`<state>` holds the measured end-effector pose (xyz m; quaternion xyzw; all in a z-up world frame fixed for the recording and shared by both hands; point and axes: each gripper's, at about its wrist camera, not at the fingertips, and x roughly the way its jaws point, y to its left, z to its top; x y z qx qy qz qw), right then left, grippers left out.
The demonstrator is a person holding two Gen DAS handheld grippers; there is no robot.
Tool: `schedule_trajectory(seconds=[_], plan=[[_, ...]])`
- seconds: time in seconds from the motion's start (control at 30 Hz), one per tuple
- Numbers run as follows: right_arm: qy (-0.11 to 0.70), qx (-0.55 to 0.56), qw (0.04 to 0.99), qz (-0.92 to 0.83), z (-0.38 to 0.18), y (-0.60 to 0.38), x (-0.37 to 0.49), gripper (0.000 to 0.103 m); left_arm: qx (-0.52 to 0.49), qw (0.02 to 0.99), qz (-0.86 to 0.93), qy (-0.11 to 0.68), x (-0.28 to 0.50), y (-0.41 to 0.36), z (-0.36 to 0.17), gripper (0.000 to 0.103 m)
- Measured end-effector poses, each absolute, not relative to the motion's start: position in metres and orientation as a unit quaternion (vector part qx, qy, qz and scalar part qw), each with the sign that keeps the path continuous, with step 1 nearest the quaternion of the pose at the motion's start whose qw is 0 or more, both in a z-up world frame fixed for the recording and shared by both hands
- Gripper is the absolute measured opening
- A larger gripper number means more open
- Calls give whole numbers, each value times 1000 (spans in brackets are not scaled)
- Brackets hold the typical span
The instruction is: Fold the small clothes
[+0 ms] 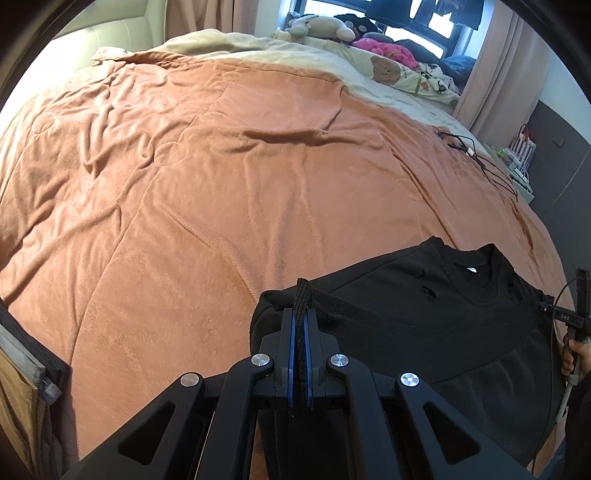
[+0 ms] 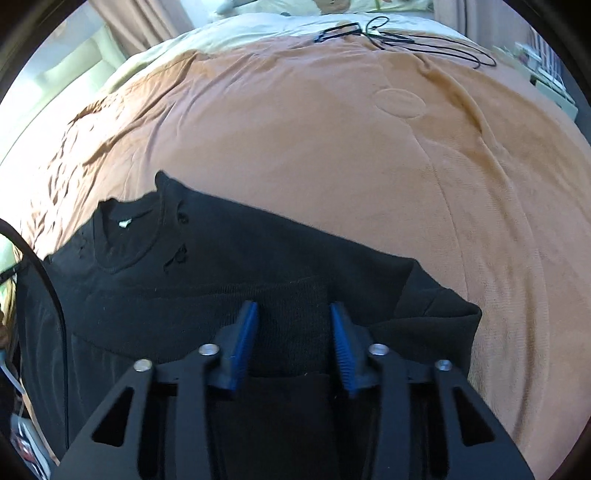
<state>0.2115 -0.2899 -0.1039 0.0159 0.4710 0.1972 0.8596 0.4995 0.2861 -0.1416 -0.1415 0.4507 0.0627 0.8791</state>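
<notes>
A black sweater (image 1: 406,317) lies flat on the orange blanket (image 1: 221,166), its neckline with a white label (image 2: 125,222) pointing away from me. My left gripper (image 1: 300,314) is shut on a pinched-up fold of the sweater's left edge, and the fabric stands up between the blue pads. My right gripper (image 2: 293,308) is open low over the sweater (image 2: 258,251). A ribbed cuff (image 2: 295,332) lies between its blue fingers (image 2: 245,332), and the pads do not squeeze it. Part of the right gripper and a hand (image 1: 578,354) show at the left wrist view's right edge.
Black cables (image 2: 406,37) lie on the blanket's far right side. Stuffed toys (image 1: 321,27) and patterned pillows (image 1: 406,74) sit at the head of the bed by the window. A small shelf (image 1: 521,158) stands beside the bed on the right. Curtains hang behind.
</notes>
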Motion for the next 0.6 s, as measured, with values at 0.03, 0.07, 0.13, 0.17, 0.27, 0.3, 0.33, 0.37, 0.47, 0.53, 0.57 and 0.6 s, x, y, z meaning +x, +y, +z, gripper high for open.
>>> schedule_trajectory(seconds=[0.03, 0.07, 0.13, 0.17, 0.27, 0.3, 0.33, 0.37, 0.47, 0.53, 0.57, 0.6], plan=[[471, 20, 859, 200, -102, -291, 211, 16, -142, 879, 63, 451, 499, 286, -141, 4], [467, 19, 861, 202, -99, -291, 211, 7, -141, 880, 63, 450, 499, 286, -140, 4], [455, 12, 867, 200, -93, -293, 206, 5, -140, 881, 62, 448, 498, 286, -139, 4], [446, 11, 872, 202, -88, -294, 202, 4, -140, 881, 62, 447, 497, 287, -137, 4], [420, 6, 885, 200, -70, -296, 188, 4, -144, 886, 60, 438, 495, 286, -129, 4], [411, 4, 890, 199, -62, -296, 183, 4, -143, 888, 58, 433, 494, 286, -124, 4], [401, 1, 895, 197, -54, -296, 179, 4, -142, 890, 56, 430, 494, 285, -120, 4], [389, -2, 901, 193, -44, -297, 174, 4, -141, 892, 54, 425, 494, 284, -116, 4], [361, -3, 915, 181, -20, -304, 161, 4, -141, 899, 50, 413, 496, 282, -102, 4], [345, 1, 922, 174, -9, -311, 152, 4, -138, 902, 50, 406, 500, 279, -94, 4], [334, 3, 927, 171, -3, -312, 148, 4, -136, 903, 50, 404, 502, 278, -92, 4], [326, 3, 930, 167, 1, -313, 144, 4, -134, 905, 52, 401, 506, 277, -89, 4]])
